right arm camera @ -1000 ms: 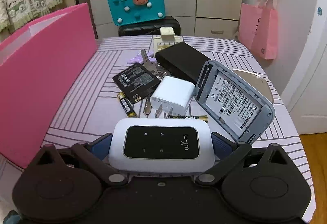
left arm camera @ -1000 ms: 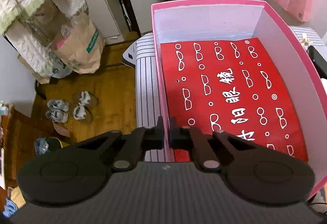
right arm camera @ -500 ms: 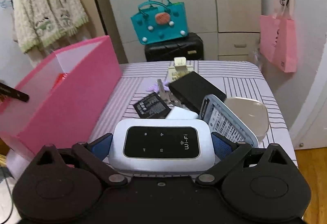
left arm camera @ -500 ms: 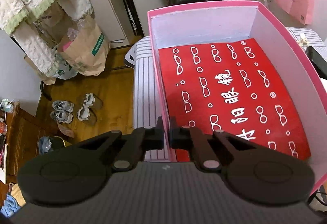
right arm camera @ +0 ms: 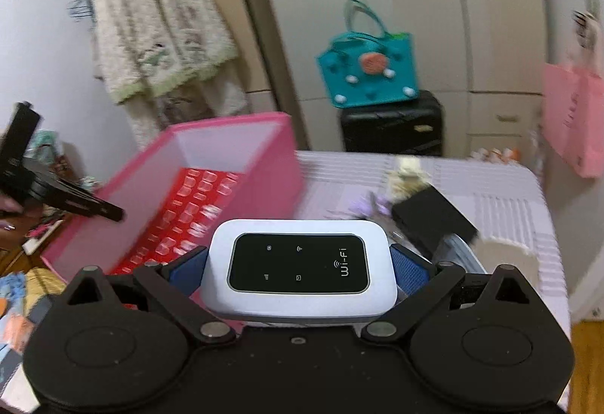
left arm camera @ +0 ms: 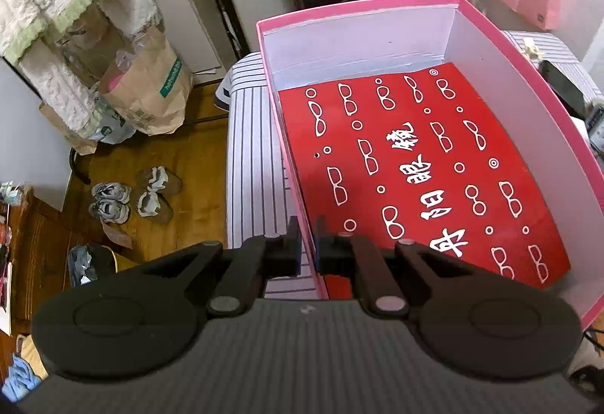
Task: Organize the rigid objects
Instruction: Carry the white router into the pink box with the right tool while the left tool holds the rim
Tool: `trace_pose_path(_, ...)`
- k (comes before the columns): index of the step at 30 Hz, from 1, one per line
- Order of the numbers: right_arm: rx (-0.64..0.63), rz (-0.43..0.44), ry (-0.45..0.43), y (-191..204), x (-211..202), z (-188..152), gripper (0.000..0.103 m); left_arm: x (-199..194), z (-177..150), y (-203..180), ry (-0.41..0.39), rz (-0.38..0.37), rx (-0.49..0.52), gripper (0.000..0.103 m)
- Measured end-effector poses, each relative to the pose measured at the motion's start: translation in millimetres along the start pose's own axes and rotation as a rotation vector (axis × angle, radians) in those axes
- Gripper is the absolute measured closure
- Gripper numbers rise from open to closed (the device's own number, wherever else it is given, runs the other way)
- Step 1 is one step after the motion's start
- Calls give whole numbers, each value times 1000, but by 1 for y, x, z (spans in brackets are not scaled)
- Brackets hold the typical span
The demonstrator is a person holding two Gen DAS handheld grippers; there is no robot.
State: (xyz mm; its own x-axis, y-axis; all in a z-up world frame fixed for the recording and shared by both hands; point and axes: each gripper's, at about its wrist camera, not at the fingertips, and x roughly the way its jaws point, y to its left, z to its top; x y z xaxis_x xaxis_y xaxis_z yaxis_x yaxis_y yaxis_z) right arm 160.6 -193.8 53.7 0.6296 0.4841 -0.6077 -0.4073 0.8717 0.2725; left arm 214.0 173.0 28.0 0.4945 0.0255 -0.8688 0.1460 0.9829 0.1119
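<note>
Pink cardboard forms the box filling the right of the left-wrist frame, its red printed liner bare. The left tool, at lower centre, is clamped on the box's near-left wall, one finger inside and one outside, probably to steady the box for loading. In the right-wrist view the right tool is clamped on a white Wi-Fi router by its short ends, screen up, held above the striped counter at lower centre, with the open box at centre left. Gripping the ends likely keeps it level for laying flat inside. Other clutter on the counter at right is blurred.
</note>
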Motion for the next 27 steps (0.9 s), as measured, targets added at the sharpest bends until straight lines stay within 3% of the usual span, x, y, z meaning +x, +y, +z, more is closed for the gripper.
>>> trace_pose_path(7,-138,169,44,58,25,52,2,2,2,6,35,-39,8,97)
trace_pose_path(12,-111,270,187,87,83,88,2,0,0,12,14,-64,-7,97)
trace_pose_path(21,-13,237,445,106,187,104,2,2,-3,15,7,-94,-26,97)
trace_pose_path(27,76,164,540,102,232,100,2,2,-5,19,0,-116,-43,96)
